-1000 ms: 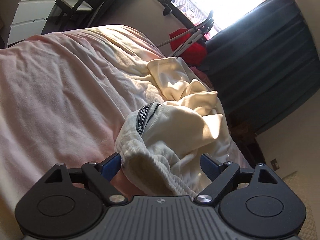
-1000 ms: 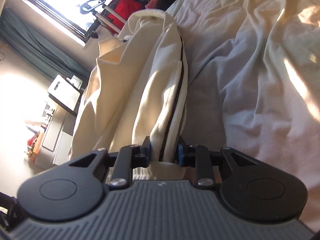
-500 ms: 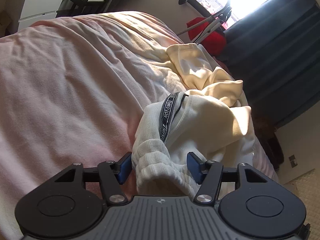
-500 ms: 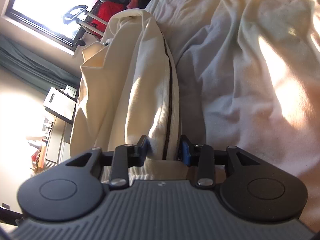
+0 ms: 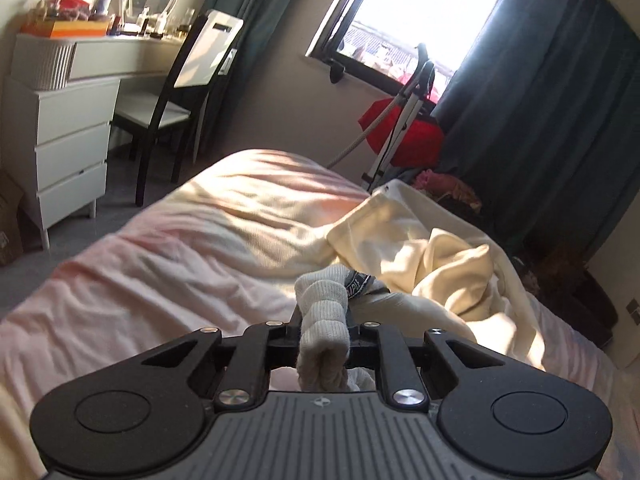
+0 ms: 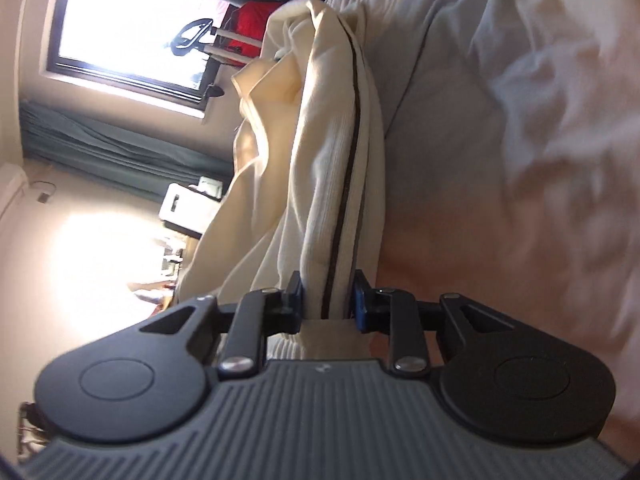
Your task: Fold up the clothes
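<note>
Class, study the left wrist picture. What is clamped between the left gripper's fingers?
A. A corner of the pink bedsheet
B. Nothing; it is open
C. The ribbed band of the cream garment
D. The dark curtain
C: the left gripper is shut on the ribbed band of the cream garment.

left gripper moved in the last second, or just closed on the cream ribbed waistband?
Yes, both. The left gripper tilted up: the window and white dresser now fill the view, and its jaws are shut on the cream ribbed waistband.
</note>
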Demonstrator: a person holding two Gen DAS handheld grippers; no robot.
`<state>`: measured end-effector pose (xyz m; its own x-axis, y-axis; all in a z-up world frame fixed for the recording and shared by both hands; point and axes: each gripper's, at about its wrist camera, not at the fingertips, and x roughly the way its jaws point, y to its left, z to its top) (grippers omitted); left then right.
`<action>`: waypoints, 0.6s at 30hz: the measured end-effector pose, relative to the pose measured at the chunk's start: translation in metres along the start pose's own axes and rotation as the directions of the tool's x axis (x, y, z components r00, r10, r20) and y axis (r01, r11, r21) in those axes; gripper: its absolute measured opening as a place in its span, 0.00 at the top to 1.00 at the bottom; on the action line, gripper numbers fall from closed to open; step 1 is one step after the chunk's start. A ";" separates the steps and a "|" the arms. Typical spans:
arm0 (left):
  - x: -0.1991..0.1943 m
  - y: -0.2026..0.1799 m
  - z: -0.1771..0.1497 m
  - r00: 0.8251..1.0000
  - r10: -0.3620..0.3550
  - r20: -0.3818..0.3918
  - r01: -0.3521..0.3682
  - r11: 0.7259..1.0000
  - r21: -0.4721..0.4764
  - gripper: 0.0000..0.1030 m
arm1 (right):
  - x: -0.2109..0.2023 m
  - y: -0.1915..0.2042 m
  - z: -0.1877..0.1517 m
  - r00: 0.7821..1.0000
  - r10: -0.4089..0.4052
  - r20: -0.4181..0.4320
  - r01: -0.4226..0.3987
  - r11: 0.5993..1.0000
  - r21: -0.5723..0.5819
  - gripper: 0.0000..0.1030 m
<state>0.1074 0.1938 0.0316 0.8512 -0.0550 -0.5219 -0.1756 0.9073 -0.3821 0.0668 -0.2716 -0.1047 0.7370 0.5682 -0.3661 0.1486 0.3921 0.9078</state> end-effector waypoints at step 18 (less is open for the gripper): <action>0.174 0.116 0.217 0.901 0.420 0.106 -0.429 0.899 0.089 0.84 | 0.300 0.159 -0.171 0.878 0.154 -0.452 -0.205 0.977 -0.066 0.79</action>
<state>0.3424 0.3796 0.0619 0.7461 0.3754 -0.5499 -0.4789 0.8764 -0.0515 0.1987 0.0849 -0.1052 0.3720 0.8867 -0.2746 -0.0489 0.3141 0.9481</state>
